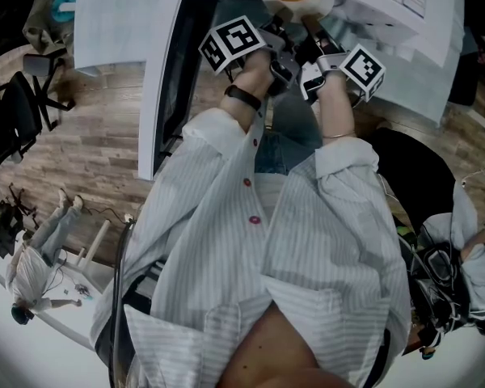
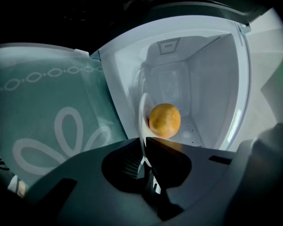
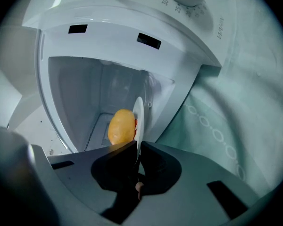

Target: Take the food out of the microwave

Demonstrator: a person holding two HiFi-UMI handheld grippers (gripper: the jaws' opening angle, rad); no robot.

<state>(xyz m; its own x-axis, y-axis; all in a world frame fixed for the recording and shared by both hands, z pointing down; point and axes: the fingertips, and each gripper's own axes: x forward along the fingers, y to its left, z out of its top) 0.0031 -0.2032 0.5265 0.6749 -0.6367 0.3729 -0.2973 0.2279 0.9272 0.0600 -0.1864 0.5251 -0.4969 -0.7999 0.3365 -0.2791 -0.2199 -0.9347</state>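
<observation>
At the open microwave [image 2: 212, 79], left claw [image 2: 144, 161] and right claw [image 3: 136, 154], held side by side, each pinch the plate [image 2: 142, 112].

In jaws of left gripper [image 2: 144, 141] and right gripper [image 3: 136, 145], side by side: plate [image 2: 142, 111] rim; food [image 2: 164, 120] on plate just ahead; microwave [image 2: 212, 79] cavity beyond; door [image 2: 47, 107] left of left gripper.

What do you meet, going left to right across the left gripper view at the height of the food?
patterned teal cloth → white plate, seen edge-on → round yellow food → microwave's inner wall
</observation>
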